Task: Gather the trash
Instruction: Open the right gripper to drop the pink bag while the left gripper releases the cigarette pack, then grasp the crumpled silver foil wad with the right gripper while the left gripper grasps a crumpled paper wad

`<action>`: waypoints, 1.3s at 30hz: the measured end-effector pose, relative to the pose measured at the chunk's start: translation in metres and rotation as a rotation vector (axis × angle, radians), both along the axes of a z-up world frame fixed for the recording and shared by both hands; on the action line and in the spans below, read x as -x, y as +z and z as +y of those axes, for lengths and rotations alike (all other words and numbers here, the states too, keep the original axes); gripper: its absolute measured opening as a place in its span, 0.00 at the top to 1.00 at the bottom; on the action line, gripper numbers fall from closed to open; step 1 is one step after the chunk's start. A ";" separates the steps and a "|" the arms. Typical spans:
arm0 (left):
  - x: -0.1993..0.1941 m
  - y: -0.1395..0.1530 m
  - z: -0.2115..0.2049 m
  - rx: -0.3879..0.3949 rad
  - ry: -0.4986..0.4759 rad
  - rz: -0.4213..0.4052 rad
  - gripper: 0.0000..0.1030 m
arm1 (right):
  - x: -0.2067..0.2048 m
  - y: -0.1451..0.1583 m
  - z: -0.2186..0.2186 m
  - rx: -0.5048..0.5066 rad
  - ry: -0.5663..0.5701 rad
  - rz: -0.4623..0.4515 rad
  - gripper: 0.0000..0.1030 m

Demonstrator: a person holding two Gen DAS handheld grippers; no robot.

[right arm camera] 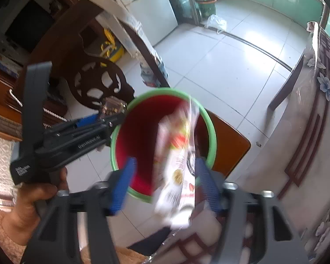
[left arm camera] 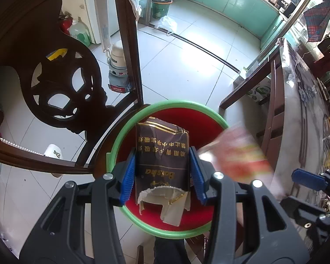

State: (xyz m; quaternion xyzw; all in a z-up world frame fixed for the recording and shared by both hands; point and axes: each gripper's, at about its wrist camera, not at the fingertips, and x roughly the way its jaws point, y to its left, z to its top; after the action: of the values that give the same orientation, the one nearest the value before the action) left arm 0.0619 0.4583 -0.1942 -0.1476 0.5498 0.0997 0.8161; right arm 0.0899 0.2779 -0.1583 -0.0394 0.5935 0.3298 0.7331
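Observation:
A red bin with a green rim (left arm camera: 143, 114) stands on a wooden stool; it also shows in the right wrist view (right arm camera: 121, 129). My left gripper (left arm camera: 162, 173) is shut on a torn brown cigarette pack (left arm camera: 162, 154) and holds it over the bin's mouth. In the right wrist view the left gripper (right arm camera: 112, 115) reaches in from the left with the pack (right arm camera: 112, 107). My right gripper (right arm camera: 165, 182) is open; a blurred white and red snack wrapper (right arm camera: 178, 171) is between its fingers, over the bin, touching neither clearly. The wrapper shows blurred in the left wrist view (left arm camera: 239, 151).
A carved dark wooden chair back (left arm camera: 61, 88) stands left of the bin. A table with a flowered cover (right arm camera: 314, 132) is at the right. White tiled floor (left arm camera: 187, 66) lies beyond, with a green bucket (left arm camera: 161, 7) and a plastic bag (left arm camera: 167, 23) far back.

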 end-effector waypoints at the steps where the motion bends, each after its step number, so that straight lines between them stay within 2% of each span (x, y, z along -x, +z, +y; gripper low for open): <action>1: 0.000 0.001 0.000 -0.005 -0.001 -0.002 0.57 | 0.000 0.003 -0.001 0.004 0.001 -0.013 0.43; 12: 0.003 0.005 -0.008 -0.031 -0.025 -0.028 0.57 | 0.001 0.025 -0.020 0.006 -0.047 -0.098 0.43; 18: 0.006 0.010 -0.011 -0.044 -0.033 -0.041 0.56 | 0.004 0.028 -0.026 0.015 -0.071 -0.110 0.43; 20: 0.007 0.012 -0.013 -0.061 -0.034 -0.046 0.44 | 0.005 0.028 -0.029 0.014 -0.079 -0.113 0.43; 21: 0.009 0.014 -0.012 -0.068 -0.027 -0.057 0.31 | 0.006 0.029 -0.030 0.014 -0.083 -0.115 0.43; 22: 0.010 0.016 -0.012 -0.068 -0.021 -0.068 0.30 | 0.007 0.029 -0.031 0.014 -0.085 -0.116 0.43; 31: 0.014 0.029 -0.032 -0.082 -0.054 -0.101 0.30 | 0.015 0.035 -0.058 0.017 -0.128 -0.131 0.43; 39: 0.012 0.037 -0.072 -0.083 -0.121 -0.110 0.30 | 0.024 0.043 -0.107 0.018 -0.218 -0.160 0.43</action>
State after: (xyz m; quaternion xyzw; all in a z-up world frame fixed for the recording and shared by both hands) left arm 0.0500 0.3861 -0.1575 -0.0856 0.5075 0.0647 0.8549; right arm 0.0658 0.1706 -0.1155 -0.0076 0.5370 0.2386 0.8091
